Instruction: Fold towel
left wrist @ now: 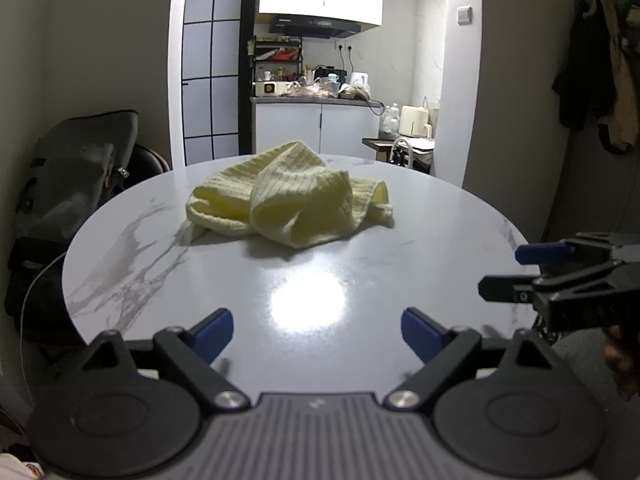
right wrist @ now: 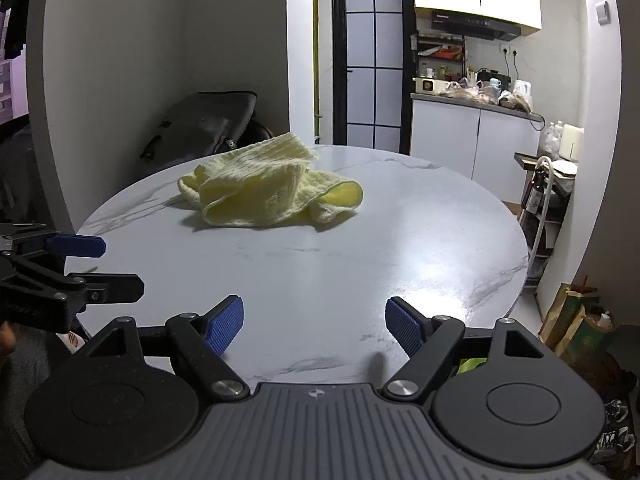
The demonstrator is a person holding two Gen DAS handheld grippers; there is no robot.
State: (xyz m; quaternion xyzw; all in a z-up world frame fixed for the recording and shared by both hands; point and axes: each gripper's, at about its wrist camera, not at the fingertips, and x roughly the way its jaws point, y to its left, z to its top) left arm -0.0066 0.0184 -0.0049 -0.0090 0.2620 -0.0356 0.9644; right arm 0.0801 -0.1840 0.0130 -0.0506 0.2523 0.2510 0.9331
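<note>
- Blue ribbed pads tip both of my claws, and nothing sits between either pair.
- My left claw is released, its fingers spread wide over the near edge of the counter, holding nothing.
- My right claw is released too, fingers equally wide, hanging above the near rim of the counter and empty.
- Each claw shows up in the other's camera: from the left wrist I see the right one at the far right edge, and from the right wrist I see the left one at the far left edge, both side-on and apart from the cloth.
- White marble-look stone with grey veins makes up the round counter, and a bright glare patch lies on it just ahead of the claws.
- Further in, past the middle and towards the far left part of the counter, lies the towel, pale yellow with a waffle weave.
- It is crumpled in a loose heap with one corner sticking up at the back, well apart from both claws.
- Behind the counter on the left a dark bag leans by the wall.
- Beyond that I see a black-framed glass door and a kitchen with white cabinets under a cluttered worktop.
</note>
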